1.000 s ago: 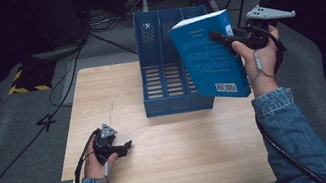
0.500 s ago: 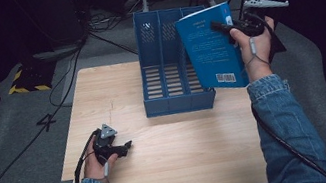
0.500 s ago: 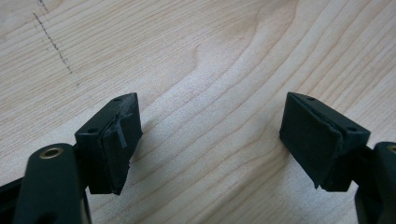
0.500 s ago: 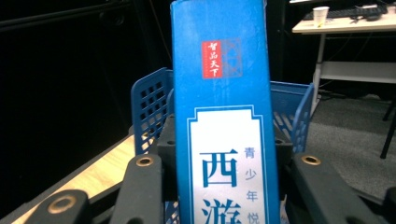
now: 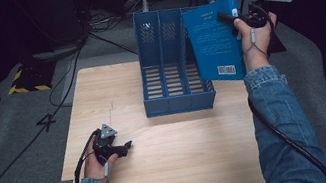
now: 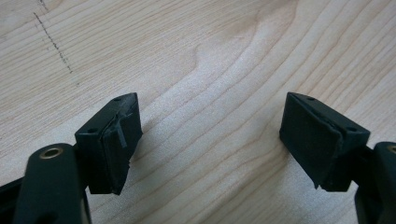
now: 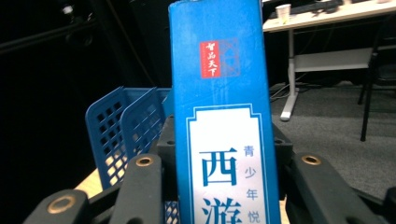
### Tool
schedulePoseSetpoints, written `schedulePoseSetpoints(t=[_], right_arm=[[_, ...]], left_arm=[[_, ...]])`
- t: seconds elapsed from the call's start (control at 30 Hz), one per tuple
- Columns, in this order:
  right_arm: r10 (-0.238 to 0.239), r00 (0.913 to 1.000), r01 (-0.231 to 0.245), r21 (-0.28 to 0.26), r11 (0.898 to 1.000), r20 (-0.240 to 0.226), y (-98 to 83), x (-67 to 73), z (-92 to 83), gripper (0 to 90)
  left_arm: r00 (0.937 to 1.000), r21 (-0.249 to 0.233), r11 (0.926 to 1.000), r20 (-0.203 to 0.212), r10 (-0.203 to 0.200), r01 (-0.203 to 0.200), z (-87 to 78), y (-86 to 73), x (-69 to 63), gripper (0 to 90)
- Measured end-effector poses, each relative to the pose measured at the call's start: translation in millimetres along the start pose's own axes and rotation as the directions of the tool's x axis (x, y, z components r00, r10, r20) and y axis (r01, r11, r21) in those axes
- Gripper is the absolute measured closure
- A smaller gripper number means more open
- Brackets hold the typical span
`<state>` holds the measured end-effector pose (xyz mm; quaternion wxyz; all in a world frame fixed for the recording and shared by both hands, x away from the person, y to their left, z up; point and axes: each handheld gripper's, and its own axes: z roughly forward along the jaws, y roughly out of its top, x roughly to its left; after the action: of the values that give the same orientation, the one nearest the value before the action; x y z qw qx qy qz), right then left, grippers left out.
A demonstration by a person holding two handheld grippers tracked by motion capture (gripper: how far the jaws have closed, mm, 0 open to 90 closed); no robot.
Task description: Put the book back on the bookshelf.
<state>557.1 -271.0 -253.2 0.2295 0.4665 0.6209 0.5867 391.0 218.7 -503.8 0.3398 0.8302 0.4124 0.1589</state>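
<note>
High view: nearest the camera, a person's left forearm in a denim sleeve rests on the wooden table (image 5: 173, 160), holding the left gripper (image 5: 127, 146) low over the bare boards, well apart from everything else. In the left gripper view its two black jaws stand wide apart with only wood grain between them. Farther back, at the table's far middle, stands a blue file rack (image 5: 172, 69) with three upright slots open at the top. Farther again and to the right, the right gripper (image 5: 229, 19) is clamped on a blue book (image 5: 213, 44), held in the air above the rack's right end. The book's long axis runs nearly upright, tilted slightly, barcode corner lowest. In the right gripper view the book's spine (image 7: 224, 116) rises between the jaws, the rack's perforated walls (image 7: 126, 135) just behind and to its left. The right hand is far nearer the rack; the rightmost slot lies just below and left of the book's lower edge.
</note>
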Motion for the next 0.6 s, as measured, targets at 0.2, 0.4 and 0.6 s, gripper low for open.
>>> schedulePoseSetpoints(t=[0.2,0.4,0.6], right_arm=[[0.032,0.9995,-0.032,-0.016,0.999,0.004,0.7,-2.2,4.1,61.3],[0.069,0.9976,-0.069,-0.038,0.997,-0.005,0.6,-9.0,2.5,61.2],[0.059,0.9982,-0.059,-0.033,0.998,0.009,1.9,-2.3,11.7,61.1]], left_arm=[[1.0,-0.001,1.0,0.0,-0.002,0.002,0.1,0.0,-0.1,21.1],[1.0,-0.003,1.0,-0.001,0.0,0.0,0.3,-0.1,-0.1,21.1],[1.0,-0.003,1.0,-0.001,-0.001,0.001,0.4,0.0,-0.1,21.0]])
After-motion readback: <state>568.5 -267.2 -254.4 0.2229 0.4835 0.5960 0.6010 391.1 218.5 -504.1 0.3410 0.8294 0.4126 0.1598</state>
